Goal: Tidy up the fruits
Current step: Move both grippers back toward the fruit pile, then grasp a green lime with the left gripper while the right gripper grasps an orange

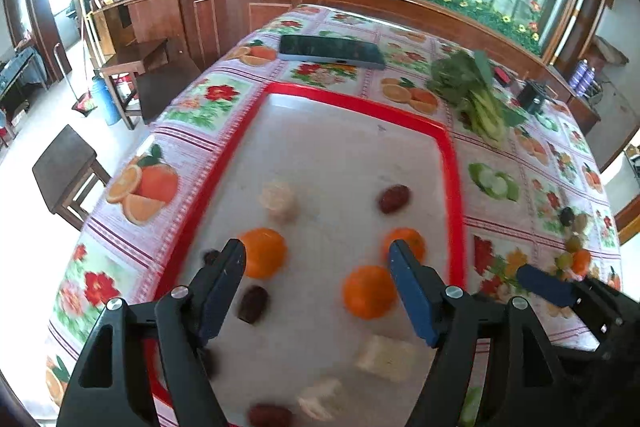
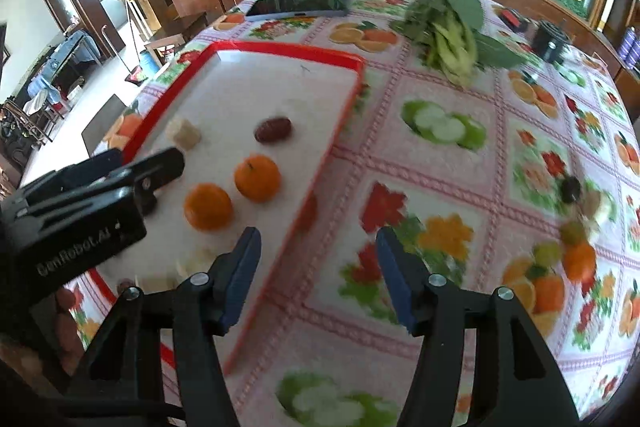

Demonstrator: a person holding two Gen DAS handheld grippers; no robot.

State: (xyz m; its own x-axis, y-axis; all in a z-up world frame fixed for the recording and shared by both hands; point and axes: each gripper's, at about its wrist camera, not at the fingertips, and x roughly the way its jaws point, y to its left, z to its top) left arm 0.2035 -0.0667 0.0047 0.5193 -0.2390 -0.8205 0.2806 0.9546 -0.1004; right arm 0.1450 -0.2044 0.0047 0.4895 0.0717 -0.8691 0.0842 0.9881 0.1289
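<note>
A red-rimmed white tray (image 1: 356, 103) holds three oranges (image 1: 263, 253) (image 1: 369, 291) (image 1: 404, 243), several dark red dates (image 1: 394, 199) and pale chunks (image 1: 279, 201). My left gripper (image 1: 317, 249) hovers open over the tray's near half, nothing between its fingers. My right gripper (image 2: 318, 233) is open and empty above the tray's right rim (image 2: 304, 223) and the tablecloth. To its right, loose on the cloth, lie a small orange (image 2: 580, 261), green grapes (image 2: 548, 253), a dark fruit (image 2: 570, 189) and a pale piece (image 2: 598, 205). The frames are motion-blurred.
A phone (image 1: 332, 51) lies beyond the tray. Leafy greens (image 2: 452, 31) and a black container (image 2: 552, 41) sit at the far right. Wooden stools (image 1: 66, 167) stand off the table's left edge. A wooden cabinet wall runs behind the table.
</note>
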